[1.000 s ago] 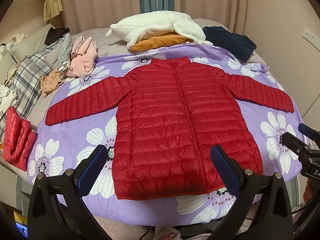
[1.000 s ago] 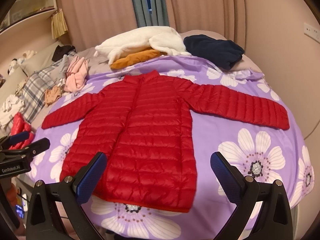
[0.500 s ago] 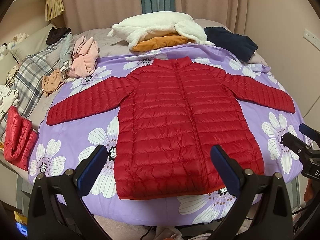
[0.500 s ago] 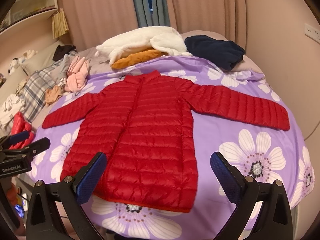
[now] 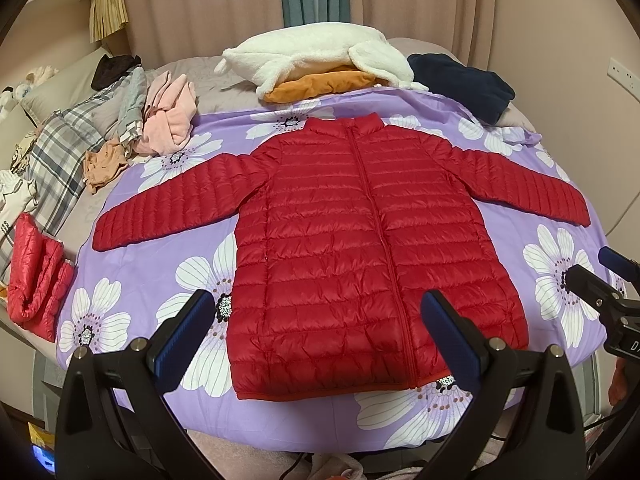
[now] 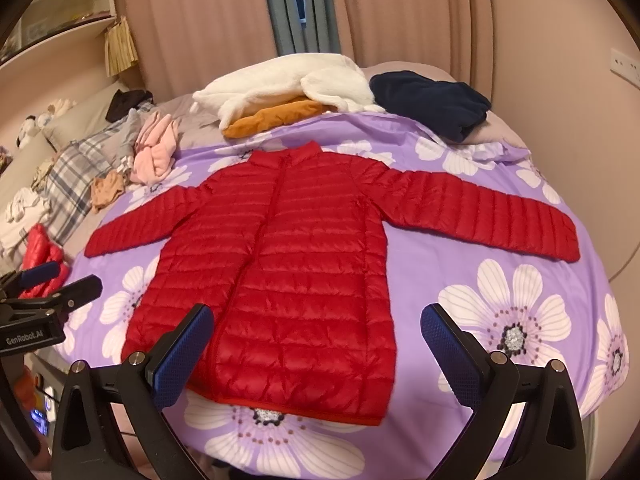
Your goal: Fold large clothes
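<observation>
A red quilted puffer jacket (image 5: 360,248) (image 6: 280,272) lies flat and face up on a purple bedspread printed with large white flowers (image 5: 152,280) (image 6: 500,320). Its front zip is closed, the collar points toward the curtains, both sleeves are spread out to the sides, and the hem lies at the near edge of the bed. No fold is made in it.

The left gripper (image 5: 318,334) hangs above the hem with its blue-padded fingers spread wide and nothing between them; it does not touch the jacket. The right gripper (image 6: 318,342) stands likewise released over the hem, parted fingers empty, clear of the fabric. Each gripper shows at the edge of the other's view: the right one (image 5: 608,288) at the right margin, the left one (image 6: 44,300) at the left margin.

Beyond the collar lie a white fleece garment (image 5: 312,56) (image 6: 288,84) on top of an orange folded garment (image 5: 320,84) (image 6: 276,116), with a dark navy folded garment (image 5: 464,80) (image 6: 432,100) just beside them on the right. To the left rest a crumpled pink garment (image 5: 168,120) (image 6: 154,152), a grey plaid cloth (image 5: 60,160) (image 6: 76,176) and a small tan garment (image 5: 104,162) (image 6: 106,190). A second red quilted piece, folded (image 5: 36,276) (image 6: 42,256), sits at the left edge of the bed, off the bedspread. Pinkish curtains (image 5: 200,8) (image 6: 400,12) hang behind.
</observation>
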`<state>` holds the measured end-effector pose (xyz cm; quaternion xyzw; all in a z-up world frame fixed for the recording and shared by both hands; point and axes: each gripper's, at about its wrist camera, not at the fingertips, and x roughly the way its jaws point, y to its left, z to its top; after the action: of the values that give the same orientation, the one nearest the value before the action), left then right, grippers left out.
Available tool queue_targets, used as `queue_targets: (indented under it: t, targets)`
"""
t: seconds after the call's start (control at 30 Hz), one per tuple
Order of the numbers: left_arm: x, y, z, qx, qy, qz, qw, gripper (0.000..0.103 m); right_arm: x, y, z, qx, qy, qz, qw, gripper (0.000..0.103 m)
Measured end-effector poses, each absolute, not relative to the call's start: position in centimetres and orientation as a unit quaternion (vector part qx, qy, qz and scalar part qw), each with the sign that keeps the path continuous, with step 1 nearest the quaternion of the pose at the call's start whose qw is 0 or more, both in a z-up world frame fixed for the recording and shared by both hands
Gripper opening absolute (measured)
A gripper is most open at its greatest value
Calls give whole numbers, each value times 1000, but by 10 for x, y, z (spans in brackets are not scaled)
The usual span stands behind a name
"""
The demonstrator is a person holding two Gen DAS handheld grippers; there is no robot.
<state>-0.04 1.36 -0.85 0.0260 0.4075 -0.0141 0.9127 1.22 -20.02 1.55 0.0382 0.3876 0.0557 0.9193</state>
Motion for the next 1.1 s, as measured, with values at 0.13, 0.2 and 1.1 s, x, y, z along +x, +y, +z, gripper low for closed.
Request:
queue_targets:
  t: [0.13,0.2,1.1]
  targets:
    - [-1,14,-9,26,406,-15,913,103,12,-200,15,37,389,56,919,102]
    - [0,14,-10,29,410,-14,912,103,12,-200,14,31,392,52,918,102]
    - [77,11,-104,-118,485,-108,860,103,61,-402,-107,381,390,-63,836,102]
